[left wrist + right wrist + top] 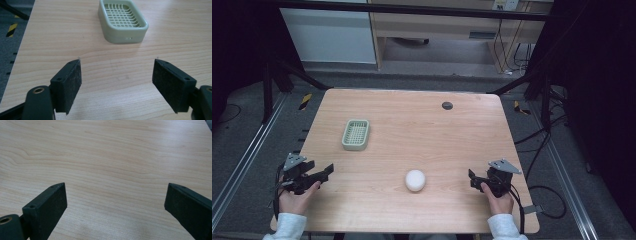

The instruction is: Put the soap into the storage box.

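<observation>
Soap bar (415, 180), white and rounded, lies on the wooden table (412, 130) near its front edge, about midway between the two grippers, touched by neither. Soap dish (356, 134), pale green with a slotted grid bottom, sits upright and empty on the left half of the table, well apart from the soap, farther back. In the left gripper view the dish (123, 20) is straight ahead beyond the jaws. Left gripper (319, 176) is at the front left corner of the table, held in the person's left hand (298, 197), jaws spread wide, nothing between them. Right gripper (474, 180) is at the front right, held in the right hand (498, 199), jaws also spread wide over bare wood, gripping nothing. A small dark round cap (447, 105) sits in the tabletop near the back edge.
</observation>
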`<state>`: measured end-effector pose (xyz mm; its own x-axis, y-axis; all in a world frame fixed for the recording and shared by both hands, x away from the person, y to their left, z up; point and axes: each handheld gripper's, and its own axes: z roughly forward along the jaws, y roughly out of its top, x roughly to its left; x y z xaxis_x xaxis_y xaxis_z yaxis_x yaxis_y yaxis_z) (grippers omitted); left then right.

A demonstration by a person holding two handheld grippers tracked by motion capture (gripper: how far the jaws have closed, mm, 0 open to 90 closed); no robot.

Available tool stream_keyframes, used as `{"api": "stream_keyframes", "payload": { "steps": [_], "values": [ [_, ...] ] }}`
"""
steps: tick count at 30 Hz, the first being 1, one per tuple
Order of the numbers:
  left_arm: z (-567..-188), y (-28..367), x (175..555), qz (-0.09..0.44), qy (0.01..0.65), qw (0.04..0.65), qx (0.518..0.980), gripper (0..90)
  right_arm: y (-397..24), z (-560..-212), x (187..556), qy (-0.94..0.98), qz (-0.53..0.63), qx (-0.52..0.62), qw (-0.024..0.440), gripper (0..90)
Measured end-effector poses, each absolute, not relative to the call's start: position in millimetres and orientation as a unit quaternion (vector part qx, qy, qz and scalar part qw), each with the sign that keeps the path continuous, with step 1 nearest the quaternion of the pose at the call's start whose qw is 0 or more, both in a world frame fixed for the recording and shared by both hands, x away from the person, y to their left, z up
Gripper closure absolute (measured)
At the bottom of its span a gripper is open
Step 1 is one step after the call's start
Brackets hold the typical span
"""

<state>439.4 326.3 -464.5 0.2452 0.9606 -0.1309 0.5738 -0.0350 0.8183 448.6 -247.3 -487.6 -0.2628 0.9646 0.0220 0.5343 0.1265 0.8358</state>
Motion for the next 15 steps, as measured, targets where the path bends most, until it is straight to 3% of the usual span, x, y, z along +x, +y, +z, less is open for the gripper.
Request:
{"api": "stream_keyframes", "payload": {
  "steps": [15],
  "values": [
    [-447, 301, 434, 0.226, 0.522, 0.425, 0.704, 24.7, -240, -487, 448, 0.71, 0.382, 0.521, 0.281, 4.7]
  ]
}}
